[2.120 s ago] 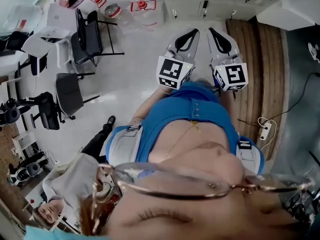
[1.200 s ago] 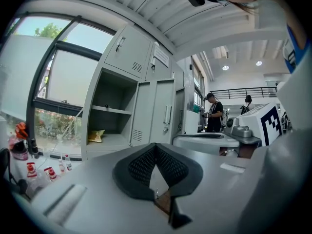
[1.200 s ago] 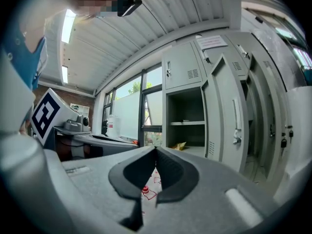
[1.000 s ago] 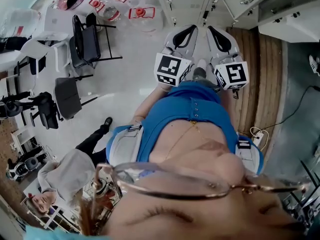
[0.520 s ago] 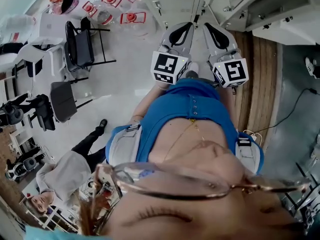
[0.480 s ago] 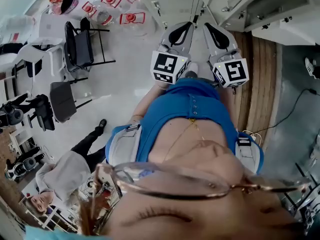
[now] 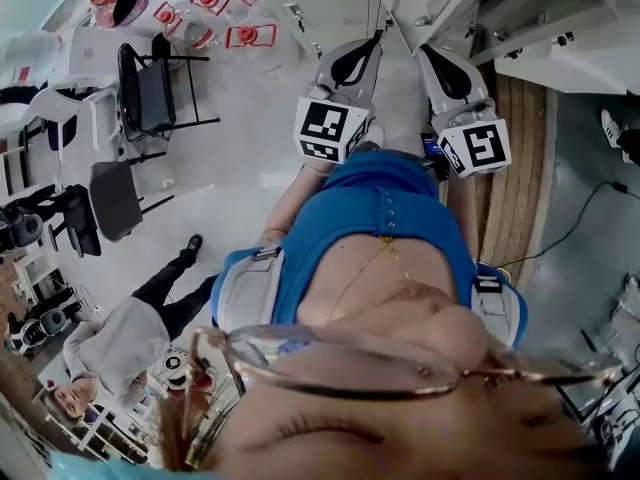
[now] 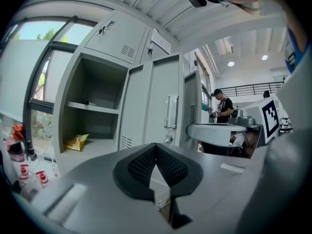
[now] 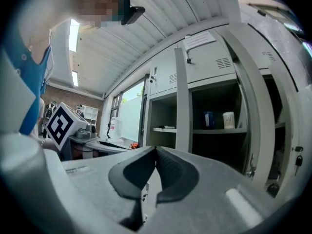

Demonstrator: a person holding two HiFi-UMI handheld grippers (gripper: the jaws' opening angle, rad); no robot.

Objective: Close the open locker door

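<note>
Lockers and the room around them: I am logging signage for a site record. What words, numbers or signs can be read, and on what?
Nothing is legible.
Paper sign on an upper locker door: print too blurred.
Marker cubes: square patterns, no words.
Red-labelled jugs: labels too small.

The head view looks steeply down onto the floor. Both gripper views face level at the near grey lockers, shared by all three.

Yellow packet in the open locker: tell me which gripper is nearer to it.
Left. The left gripper points just right of the yellow packet; the right gripper is farther right.
</note>
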